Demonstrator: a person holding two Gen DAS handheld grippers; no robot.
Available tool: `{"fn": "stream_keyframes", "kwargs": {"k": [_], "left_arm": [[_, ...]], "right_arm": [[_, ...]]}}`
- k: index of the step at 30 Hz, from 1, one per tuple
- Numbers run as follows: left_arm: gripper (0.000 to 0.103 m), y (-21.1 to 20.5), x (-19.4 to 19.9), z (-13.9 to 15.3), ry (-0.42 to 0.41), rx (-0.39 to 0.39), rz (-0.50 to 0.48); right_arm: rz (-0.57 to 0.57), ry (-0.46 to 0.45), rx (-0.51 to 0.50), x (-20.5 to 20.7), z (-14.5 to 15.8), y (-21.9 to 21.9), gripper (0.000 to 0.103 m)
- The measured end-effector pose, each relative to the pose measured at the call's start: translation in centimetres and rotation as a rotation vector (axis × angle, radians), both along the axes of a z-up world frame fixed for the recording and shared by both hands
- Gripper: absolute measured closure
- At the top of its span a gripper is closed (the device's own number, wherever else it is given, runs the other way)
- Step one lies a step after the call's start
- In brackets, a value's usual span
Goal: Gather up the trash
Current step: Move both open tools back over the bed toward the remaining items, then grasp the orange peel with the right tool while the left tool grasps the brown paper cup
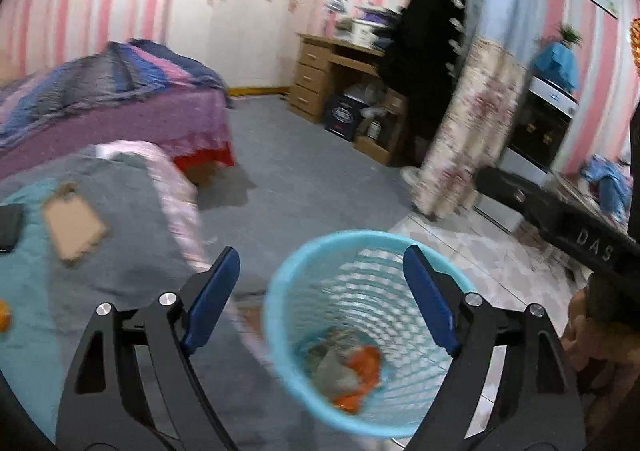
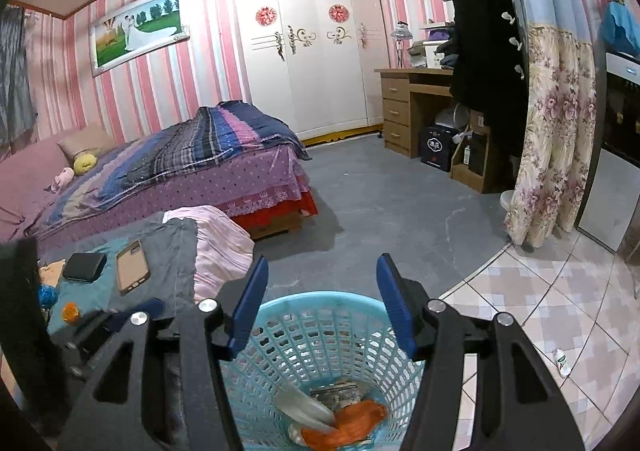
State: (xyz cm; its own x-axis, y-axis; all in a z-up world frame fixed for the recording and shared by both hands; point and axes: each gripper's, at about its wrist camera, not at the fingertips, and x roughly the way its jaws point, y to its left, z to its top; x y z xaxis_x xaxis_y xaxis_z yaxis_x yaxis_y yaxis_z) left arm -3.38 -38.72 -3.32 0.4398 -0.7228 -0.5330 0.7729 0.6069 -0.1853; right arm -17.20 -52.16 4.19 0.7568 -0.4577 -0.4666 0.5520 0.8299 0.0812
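Both grippers hang over the blue mesh basket (image 2: 320,335) on the floor, the right gripper (image 2: 318,301) and left gripper (image 1: 320,301) each spread wide, holding nothing. Orange wrapper (image 2: 348,423) and what may be clear plastic lie inside. Beyond, a phone (image 2: 133,267) rests on the grey blanket (image 2: 172,247).

Left tool (image 1: 320,283) and right tool (image 2: 322,293) both gape, empty.

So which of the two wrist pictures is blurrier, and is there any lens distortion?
Left wrist view: motion-smeared, cardboard piece and blue basket soft-edged. Right wrist view: sharp, phone crisp. Both: fisheye bending, dark corners.
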Motion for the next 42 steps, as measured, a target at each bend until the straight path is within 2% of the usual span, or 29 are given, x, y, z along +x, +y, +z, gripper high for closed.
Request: {"fn": "stream_keyframes", "kwargs": {"k": [4, 10, 11, 14, 18, 21, 24, 30, 34, 37, 40, 42], "left_arm": [[0.02, 7.1, 2.6, 1.9, -0.058, 0.015, 0.165], [0.017, 21.2, 6.5, 4.0, -0.159, 0.109, 0.477], [0.017, 24.2, 7.2, 4.1, -0.162, 0.122, 0.543], [0.016, 30.3, 8.8, 3.5, -0.142, 0.161, 0.661], [0.016, 38.5, 11.3, 0.8, -0.082, 0.175, 0.801], [0.016, 41.6, 12.7, -0.9, -0.019, 0.156, 0.802], [0.016, 42.8, 13.7, -2.4, 0.021, 0.148, 0.787], [0.016, 42.0, 14.7, -5.2, 0.078, 0.173, 0.729], [0.016, 42.1, 14.7, -5.5, 0.093, 0.163, 0.727], [0.016, 42.5, 15.0, -5.6, 0.084, 0.176, 0.729], [0.016, 43.0, 15.6, -6.0, 0.108, 0.168, 0.723], [0.016, 43.2, 15.9, -6.4, 0.133, 0.152, 0.709]], "right_arm": [[0.054, 0.003, -0.008, 0.9, -0.1, 1.3, 0.044], [0.199, -0.033, 0.045, 3.9, -0.4, 5.1, 0.037], [0.221, -0.032, 0.048, 4.5, -0.4, 5.9, 0.035], [0.313, -0.015, 0.032, 7.4, -0.8, 9.9, 0.03], [0.418, -0.012, 0.05, 10.9, -1.8, 14.9, 0.027], [0.489, 0.007, 0.096, 13.5, -3.4, 18.8, 0.025], [0.521, 0.042, 0.089, 15.4, -4.7, 22.1, 0.024], [0.578, 0.161, 0.066, 20.6, -8.7, 28.8, 0.023], [0.622, 0.282, 0.046, 24.2, -11.7, 31.8, 0.023], [0.654, 0.377, -0.008, 26.1, -14.0, 33.4, 0.023], [0.653, 0.407, -0.014, 27.0, -15.0, 33.7, 0.024], [0.65, 0.406, 0.001, 27.2, -15.3, 33.5, 0.031]]}}
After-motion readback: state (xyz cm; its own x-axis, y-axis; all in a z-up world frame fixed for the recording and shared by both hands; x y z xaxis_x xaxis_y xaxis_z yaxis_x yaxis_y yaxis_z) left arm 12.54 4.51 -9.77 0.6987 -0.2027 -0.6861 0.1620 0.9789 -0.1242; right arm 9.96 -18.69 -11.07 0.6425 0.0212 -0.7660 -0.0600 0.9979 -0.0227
